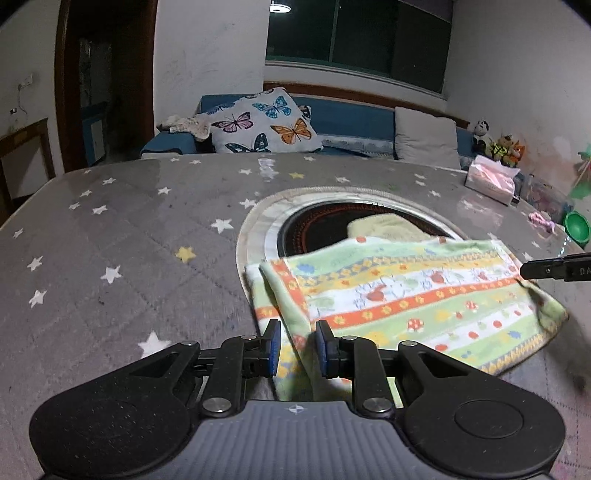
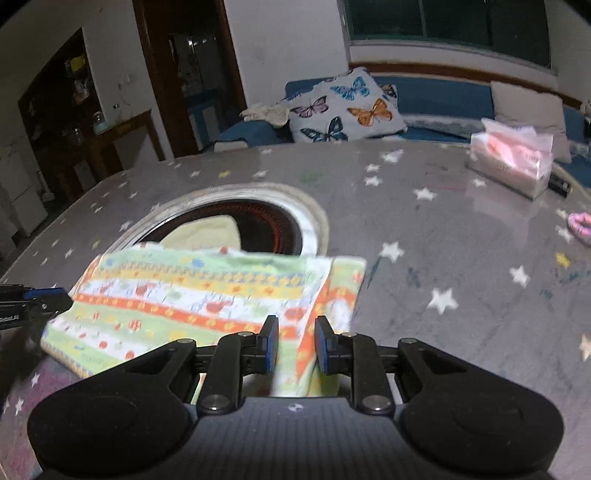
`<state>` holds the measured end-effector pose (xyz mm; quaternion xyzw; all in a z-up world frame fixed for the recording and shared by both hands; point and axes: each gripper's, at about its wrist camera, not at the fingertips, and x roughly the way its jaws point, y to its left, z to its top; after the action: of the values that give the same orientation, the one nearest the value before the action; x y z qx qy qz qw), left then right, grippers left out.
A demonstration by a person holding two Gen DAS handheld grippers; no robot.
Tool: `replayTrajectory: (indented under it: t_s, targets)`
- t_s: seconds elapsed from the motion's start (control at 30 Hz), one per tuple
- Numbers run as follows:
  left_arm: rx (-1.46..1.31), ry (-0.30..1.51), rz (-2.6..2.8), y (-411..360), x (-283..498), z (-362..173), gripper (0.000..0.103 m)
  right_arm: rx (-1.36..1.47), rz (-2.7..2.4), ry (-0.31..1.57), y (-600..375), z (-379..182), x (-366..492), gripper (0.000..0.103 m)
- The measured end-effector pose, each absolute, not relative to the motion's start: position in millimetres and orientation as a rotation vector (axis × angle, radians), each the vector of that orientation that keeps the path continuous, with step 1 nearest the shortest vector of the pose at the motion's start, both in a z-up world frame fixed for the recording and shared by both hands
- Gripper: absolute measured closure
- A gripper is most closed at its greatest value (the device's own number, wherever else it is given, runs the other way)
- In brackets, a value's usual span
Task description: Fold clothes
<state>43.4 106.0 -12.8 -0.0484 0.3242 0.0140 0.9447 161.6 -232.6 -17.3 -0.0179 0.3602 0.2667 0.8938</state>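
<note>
Right now you are working over a big table (image 1: 110,229) covered in a grey quilted cloth with white and yellow stars under a glossy clear sheet. Near its middle sits a round dark recess (image 1: 332,225) with a pale ring around it, and a pale yellow cloth (image 1: 384,227) lies inside. Your striped towel (image 1: 406,299), green, orange and yellow with little mushrooms, is spread on the table at the near rim of that recess, partly over the ring, with its near edge lifted. Your left claw (image 1: 297,349) stands narrowly apart with the towel's left corner bunched between the blue pads (image 1: 274,347). Your right claw (image 2: 296,345) does the same at the right corner; both look pinched on the fabric. Behind the table runs a blue sofa (image 1: 351,118) with a butterfly cushion (image 1: 266,122) and a plain grey cushion (image 1: 426,138), under a dark window (image 1: 354,33). A tissue box (image 2: 513,162) rests near the table's far right, and a dark wooden doorway (image 1: 107,81) opens at the left.
</note>
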Motion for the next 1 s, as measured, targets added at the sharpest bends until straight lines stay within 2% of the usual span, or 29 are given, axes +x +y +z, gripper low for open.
replayTrajectory:
  t_s: [0.23,0.47,0.57,0.67,0.7,0.77,0.83,0.9,0.97,1.0]
  targets:
    - [-0.093,0.679,0.049,111,63,-16,0.080,-0.022,0.537,0.763,-219,-25,195,0.082]
    - [-0.109,0.690,0.069,123,67,-19,0.080,-0.033,0.498,0.764,-225,-23,194,0.082]
    - [-0.108,0.689,0.075,125,67,-21,0.074,-0.061,0.549,0.742,-215,-12,183,0.082]
    - [-0.119,0.693,0.089,128,67,-19,0.072,-0.099,0.620,0.721,-198,-2,167,0.080]
    - [-0.122,0.694,0.096,130,67,-18,0.072,-0.121,0.656,0.711,-188,2,160,0.074]
    - [-0.135,0.695,0.116,136,66,-14,0.069,-0.171,0.718,0.691,-171,7,146,0.066]
    - [-0.162,0.686,0.133,144,63,-8,0.055,-0.225,0.781,0.672,-154,12,132,0.066]
    - [-0.191,0.671,0.148,151,60,-1,0.047,-0.272,0.843,0.659,-135,13,118,0.066]
    - [-0.222,0.660,0.157,157,56,5,0.045,-0.322,0.904,0.646,-116,14,104,0.065]
    - [-0.240,0.659,0.162,159,55,7,0.038,-0.347,0.928,0.639,-108,14,98,0.064]
